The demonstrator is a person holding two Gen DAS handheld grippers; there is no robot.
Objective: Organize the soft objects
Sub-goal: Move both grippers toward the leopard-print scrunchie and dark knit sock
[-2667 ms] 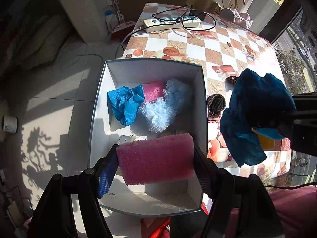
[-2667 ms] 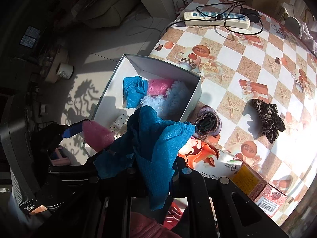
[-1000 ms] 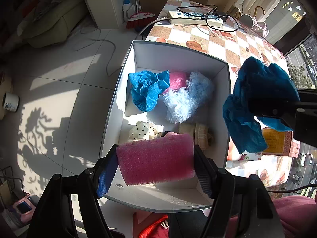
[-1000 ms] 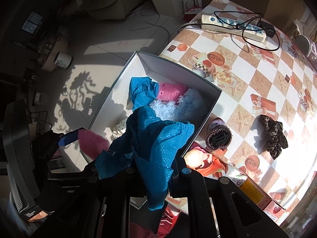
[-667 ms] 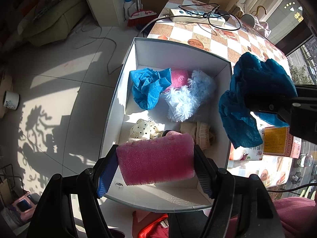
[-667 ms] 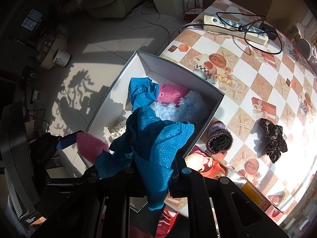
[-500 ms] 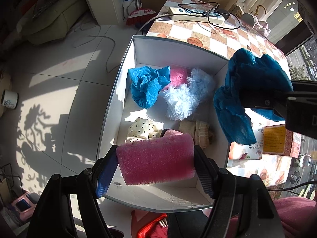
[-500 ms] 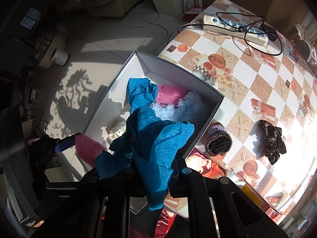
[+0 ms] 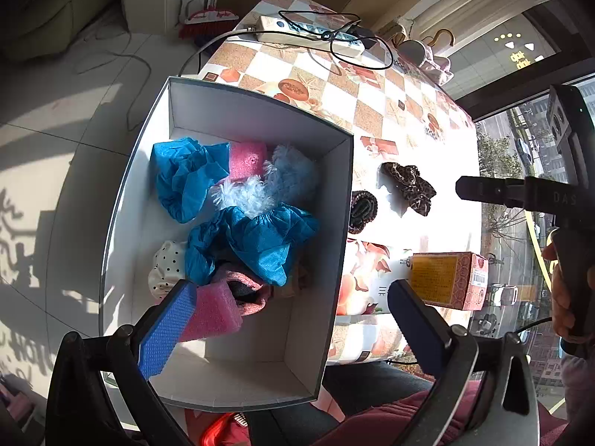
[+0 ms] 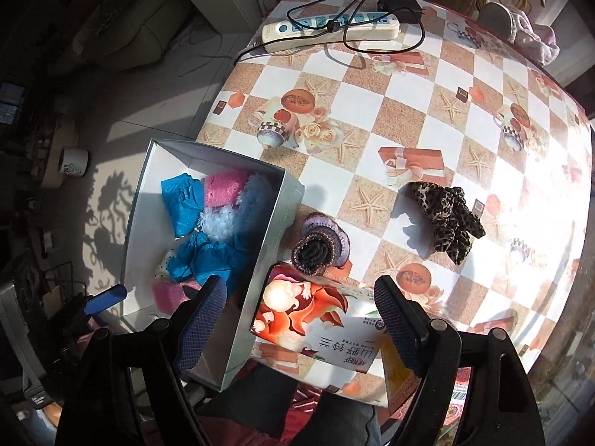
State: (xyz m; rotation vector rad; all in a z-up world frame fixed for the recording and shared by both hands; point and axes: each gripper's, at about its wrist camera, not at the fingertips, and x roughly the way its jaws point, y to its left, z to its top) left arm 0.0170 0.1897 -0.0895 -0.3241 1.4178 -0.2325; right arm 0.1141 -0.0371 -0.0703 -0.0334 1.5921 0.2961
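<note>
A white box (image 9: pixel 241 119) holds several soft things. A blue crumpled cloth (image 9: pixel 256 238) lies loose in its middle, also seen from the right wrist view (image 10: pixel 212 256). A pink sponge (image 9: pixel 212 312) rests on the box floor beside my left gripper's left pad. My left gripper (image 9: pixel 293 327) is over the box's near end, its jaws opening, with nothing pressed between them. My right gripper (image 10: pixel 301 327) hangs over the box's right wall and a tissue pack (image 10: pixel 316 327), its jaws opening and empty. On the table lie a leopard scrunchie (image 10: pixel 446 219) and a dark knit scrunchie (image 10: pixel 319 245).
Inside the box are another blue cloth (image 9: pixel 186 178), a second pink sponge (image 9: pixel 247 160), a fluffy pale blue piece (image 9: pixel 279 182) and a dotted white item (image 9: pixel 167 264). An orange carton (image 9: pixel 446 278) sits near the table's front edge. A power strip (image 10: pixel 331 26) with cables lies at the far end.
My right gripper opened and the blue cloth dropped into the box; that gripper then swung right over the table. My left gripper opened and the pink sponge fell to the box floor.
</note>
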